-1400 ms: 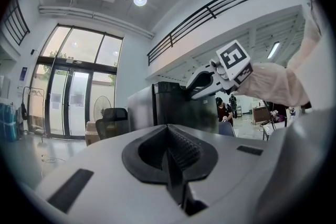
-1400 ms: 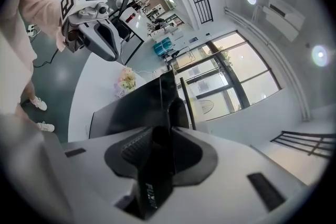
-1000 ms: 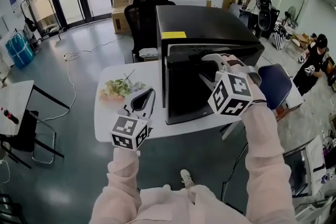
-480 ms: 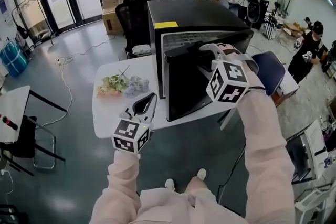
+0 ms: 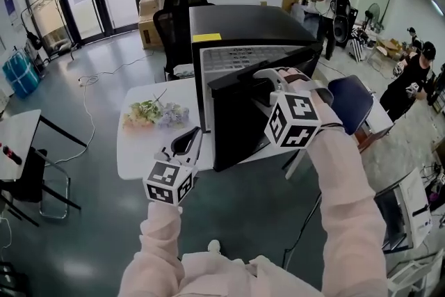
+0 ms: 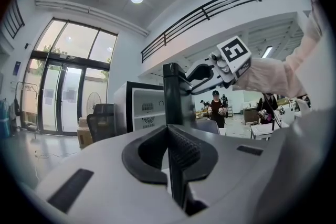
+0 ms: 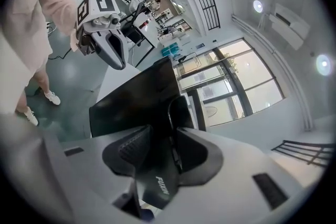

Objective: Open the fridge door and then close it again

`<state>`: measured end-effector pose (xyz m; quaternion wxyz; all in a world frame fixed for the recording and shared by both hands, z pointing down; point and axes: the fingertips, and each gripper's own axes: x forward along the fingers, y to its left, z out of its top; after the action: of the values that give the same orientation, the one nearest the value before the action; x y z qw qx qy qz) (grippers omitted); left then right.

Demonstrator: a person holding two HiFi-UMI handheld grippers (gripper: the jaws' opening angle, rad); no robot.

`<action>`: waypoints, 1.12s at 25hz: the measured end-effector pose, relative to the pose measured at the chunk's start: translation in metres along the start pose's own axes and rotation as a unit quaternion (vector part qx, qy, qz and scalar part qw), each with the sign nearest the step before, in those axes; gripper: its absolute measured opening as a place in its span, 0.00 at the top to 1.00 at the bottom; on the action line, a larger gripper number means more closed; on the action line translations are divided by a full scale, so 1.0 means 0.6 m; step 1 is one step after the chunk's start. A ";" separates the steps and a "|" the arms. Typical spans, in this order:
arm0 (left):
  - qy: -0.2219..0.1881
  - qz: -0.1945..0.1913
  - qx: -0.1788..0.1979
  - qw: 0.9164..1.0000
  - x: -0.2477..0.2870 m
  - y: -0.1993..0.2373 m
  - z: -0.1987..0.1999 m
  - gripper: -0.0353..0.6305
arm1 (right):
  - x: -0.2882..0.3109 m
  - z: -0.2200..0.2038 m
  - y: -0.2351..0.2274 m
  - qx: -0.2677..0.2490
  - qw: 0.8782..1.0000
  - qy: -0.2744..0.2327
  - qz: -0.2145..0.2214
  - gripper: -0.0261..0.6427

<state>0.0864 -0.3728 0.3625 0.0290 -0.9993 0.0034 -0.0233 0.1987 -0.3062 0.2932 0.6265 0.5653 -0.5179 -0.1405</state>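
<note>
A black mini fridge point(image 5: 257, 28) stands on a white table point(image 5: 139, 149). Its door point(image 5: 236, 129) hangs partly open, and a grey inner panel point(image 5: 243, 55) shows above it. My right gripper point(image 5: 268, 80) reaches down over the door's top edge and is shut on it. The right gripper view has the dark door point(image 7: 131, 102) filling the gap between the jaws of the right gripper point(image 7: 157, 139). Low at the table's front edge, my left gripper point(image 5: 189, 139) points level, shut and empty. From there, the left gripper point(image 6: 169, 131) looks at the door's edge point(image 6: 173, 97).
A bunch of flowers point(image 5: 149, 113) lies on the table, left of the fridge. A black office chair point(image 5: 177, 17) stands behind it, a blue chair point(image 5: 351, 104) to its right. People stand among desks at the far right. A cable runs across the floor at left.
The fridge door has swung further open toward me with the right gripper on its top edge. The left gripper has drifted back along the table's front edge.
</note>
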 end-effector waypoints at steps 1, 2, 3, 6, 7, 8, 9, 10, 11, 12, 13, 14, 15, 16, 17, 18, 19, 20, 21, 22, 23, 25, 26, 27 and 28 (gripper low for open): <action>0.003 0.004 0.000 1.000 0.000 -0.008 -0.001 0.93 | -0.007 -0.001 0.002 -0.003 1.000 -0.005 0.002 0.74; 0.005 0.008 -0.002 1.000 0.000 -0.015 -0.003 0.93 | -0.013 -0.002 0.004 -0.006 1.000 -0.008 0.004 0.74; 0.008 0.013 -0.004 1.000 0.000 -0.021 -0.005 0.93 | -0.018 -0.004 0.006 -0.010 1.000 -0.011 0.005 0.74; 0.014 0.027 -0.011 0.999 -0.003 -0.042 -0.013 0.93 | -0.033 -0.010 0.015 -0.019 1.000 -0.022 0.009 0.74; 0.015 0.030 -0.012 0.999 -0.005 -0.049 -0.014 0.93 | -0.039 -0.013 0.018 -0.021 0.999 -0.025 0.009 0.74; 0.016 0.034 -0.013 0.999 -0.007 -0.056 -0.014 0.93 | -0.045 -0.016 0.021 -0.024 0.999 -0.027 0.009 0.74; 0.015 0.037 -0.013 0.999 -0.011 -0.063 -0.013 0.93 | -0.052 -0.018 0.024 -0.027 0.999 -0.029 0.009 0.74; 0.014 0.041 -0.012 0.999 -0.015 -0.070 -0.011 0.93 | -0.059 -0.019 0.027 -0.030 0.999 -0.031 0.009 0.74; 0.013 0.044 -0.012 0.999 -0.020 -0.077 -0.009 0.93 | -0.066 -0.022 0.031 -0.033 0.999 -0.033 0.009 0.74; 0.013 0.048 -0.012 0.999 -0.024 -0.084 -0.008 0.93 | -0.072 -0.024 0.035 -0.035 0.999 -0.035 0.010 0.74; 0.012 0.050 -0.012 0.999 -0.027 -0.092 -0.006 0.93 | -0.079 -0.028 0.038 -0.036 0.999 -0.037 0.010 0.74; 0.012 0.053 -0.012 0.998 -0.030 -0.100 -0.006 0.93 | -0.086 -0.031 0.042 -0.037 0.998 -0.039 0.011 0.73; 0.012 0.055 -0.011 0.998 -0.033 -0.109 -0.005 0.93 | -0.093 -0.035 0.046 -0.038 0.998 -0.041 0.012 0.73; 0.012 0.057 -0.011 0.998 -0.035 -0.117 -0.006 0.93 | -0.099 -0.038 0.049 -0.039 0.998 -0.043 0.013 0.73; 0.012 0.060 -0.010 0.998 -0.037 -0.125 -0.006 0.93 | -0.104 -0.042 0.052 -0.042 0.998 -0.045 0.013 0.73; 0.013 0.062 -0.010 0.998 -0.039 -0.132 -0.007 0.93 | -0.109 -0.045 0.055 -0.044 0.998 -0.048 0.013 0.73; 0.013 0.064 -0.010 0.998 -0.040 -0.140 -0.007 0.93 | -0.115 -0.047 0.057 -0.045 0.998 -0.051 0.014 0.73; 0.013 0.064 -0.010 0.998 -0.041 -0.149 -0.007 0.93 | -0.120 -0.050 0.060 -0.046 0.997 -0.054 0.016 0.73; 0.013 0.064 -0.010 0.998 -0.042 -0.159 -0.007 0.93 | -0.127 -0.054 0.064 -0.046 0.997 -0.057 0.019 0.73; 0.013 0.064 -0.009 0.998 -0.043 -0.168 -0.006 0.93 | -0.133 -0.057 0.067 -0.046 0.997 -0.060 0.021 0.73; 0.012 0.065 -0.008 0.998 -0.044 -0.177 -0.005 0.93 | -0.140 -0.061 0.070 -0.047 0.997 -0.062 0.022 0.72; 0.011 0.067 -0.007 0.998 -0.045 -0.194 -0.001 0.93 | -0.152 -0.068 0.076 -0.050 0.996 -0.066 0.024 0.72; 0.011 0.068 -0.006 0.998 -0.046 -0.201 0.000 0.93 | -0.158 -0.073 0.078 -0.052 0.996 -0.067 0.025 0.72; 0.011 0.068 -0.005 0.998 -0.046 -0.210 0.001 0.93 | -0.164 -0.077 0.081 -0.054 0.996 -0.069 0.025 0.72; 0.011 0.069 -0.004 0.998 -0.046 -0.218 0.002 0.93 | -0.169 -0.082 0.085 -0.059 0.996 -0.070 0.024 0.72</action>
<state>0.0596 -0.2421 0.3678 0.0269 -0.9965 0.0727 -0.0318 0.1744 -0.1848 0.2955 0.6240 0.5037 -0.5648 -0.1947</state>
